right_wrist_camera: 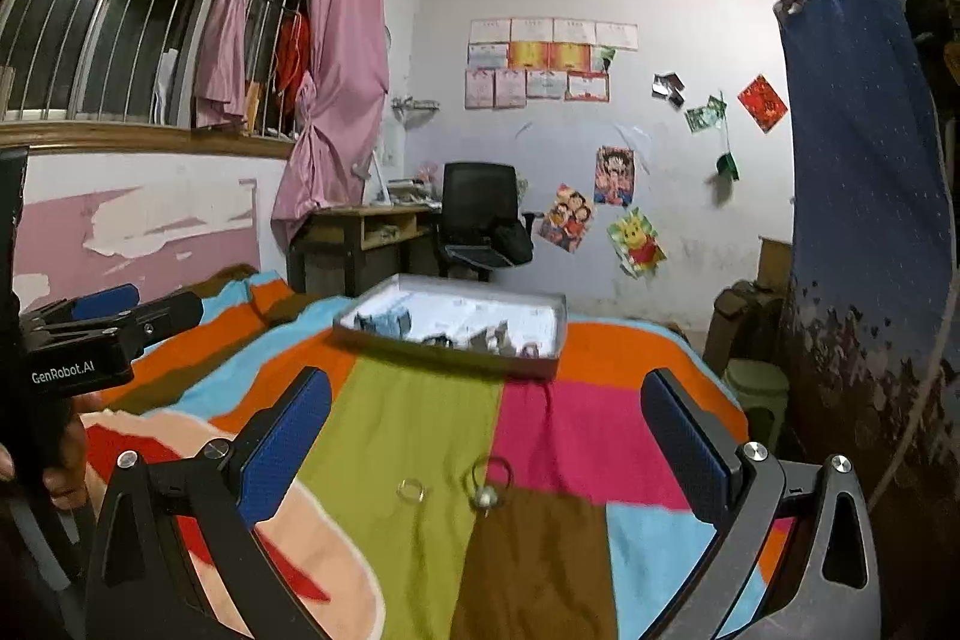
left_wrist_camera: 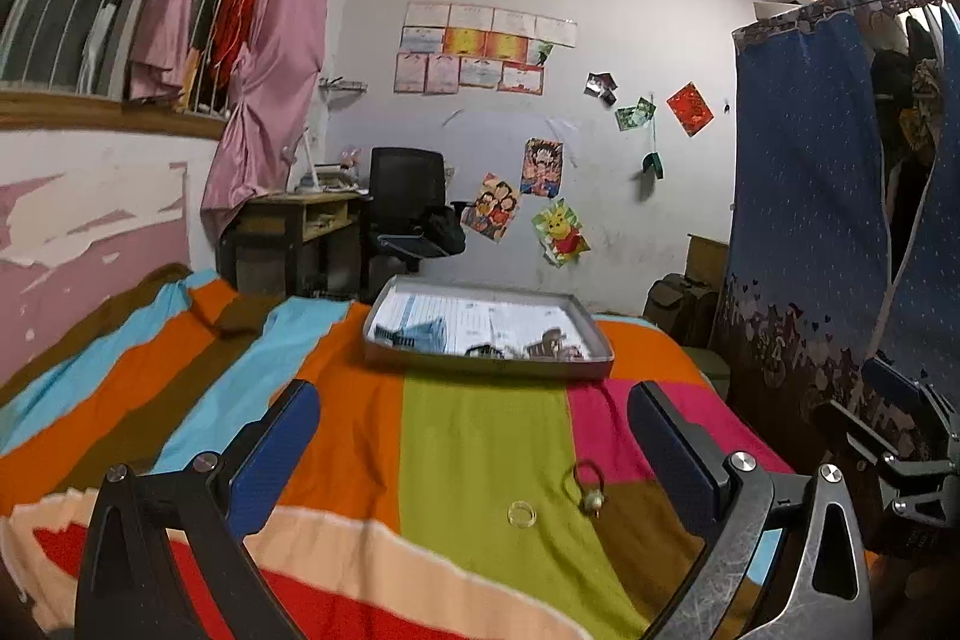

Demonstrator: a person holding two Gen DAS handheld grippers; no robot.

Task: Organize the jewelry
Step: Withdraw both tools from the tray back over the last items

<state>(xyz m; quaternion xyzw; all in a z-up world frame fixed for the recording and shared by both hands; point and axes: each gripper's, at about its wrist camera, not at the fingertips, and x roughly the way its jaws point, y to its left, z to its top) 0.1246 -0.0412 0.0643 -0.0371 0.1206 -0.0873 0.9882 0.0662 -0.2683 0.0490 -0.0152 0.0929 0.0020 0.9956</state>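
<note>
A clear ring (left_wrist_camera: 521, 513) (right_wrist_camera: 411, 490) lies on the green stripe of the striped blanket. Beside it, to the right, lies a ring with a pale bead (left_wrist_camera: 591, 490) (right_wrist_camera: 487, 487). Farther back on the bed stands a shallow grey tray (left_wrist_camera: 591, 367) (right_wrist_camera: 558, 334) lined with paper, holding several small dark and blue pieces. My left gripper (left_wrist_camera: 474, 436) is open above the blanket, with both rings between and just ahead of its blue pads. My right gripper (right_wrist_camera: 486, 430) is open too, with the rings ahead of it. Neither gripper holds anything.
The bed's striped blanket (left_wrist_camera: 480, 430) fills the foreground. The other gripper (right_wrist_camera: 90, 334) shows at the left edge of the right wrist view with a hand under it. A desk (left_wrist_camera: 294, 220) and black chair (left_wrist_camera: 408, 202) stand beyond the bed, a blue curtain (left_wrist_camera: 804, 196) hangs at the right.
</note>
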